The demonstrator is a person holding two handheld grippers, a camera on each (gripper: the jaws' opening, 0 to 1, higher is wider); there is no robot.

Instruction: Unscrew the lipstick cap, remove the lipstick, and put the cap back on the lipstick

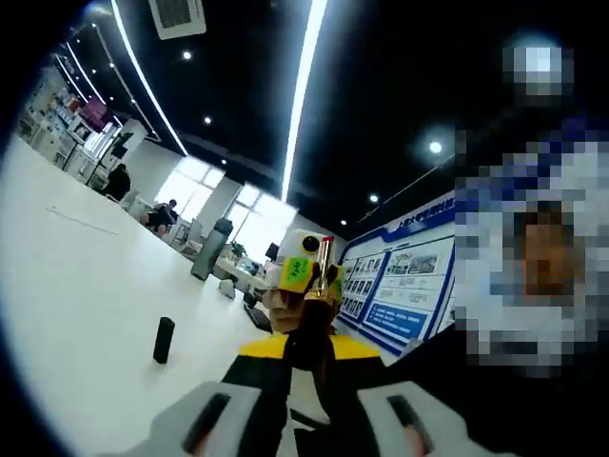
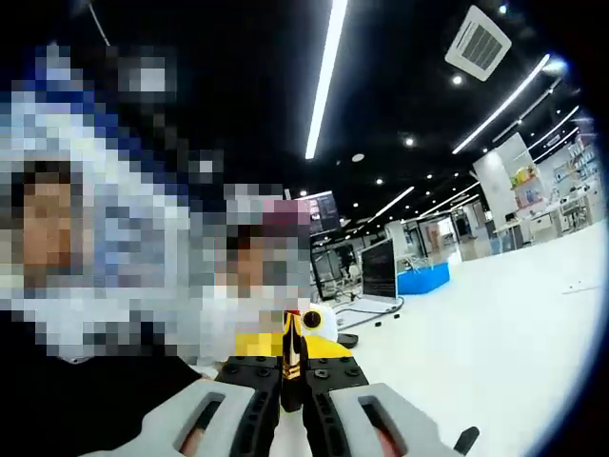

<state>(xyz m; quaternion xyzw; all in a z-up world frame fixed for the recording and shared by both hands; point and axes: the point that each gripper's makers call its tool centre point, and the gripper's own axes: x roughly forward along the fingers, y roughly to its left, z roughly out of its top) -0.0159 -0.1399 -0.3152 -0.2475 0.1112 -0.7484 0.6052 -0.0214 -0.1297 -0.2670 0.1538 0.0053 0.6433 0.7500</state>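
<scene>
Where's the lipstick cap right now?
In the left gripper view the black lipstick cap stands upright on the white table, left of the left hand-held gripper, which is shut on the lipstick.

- lipstick (image 1: 324, 269) base hidden behind left gripper (image 1: 306, 354) jaws
- right gripper (image 2: 293, 373) covers most of the lipstick; just a gold sliver visible
- wall posters (image 1: 397, 282): print too small to read

Open-plan office or showroom: black ceiling with strip lights (image 1: 303, 90), air vent (image 2: 478, 42), monitors (image 2: 378, 268), wall display boards (image 1: 395, 286), white tabletop (image 1: 86, 314).
</scene>
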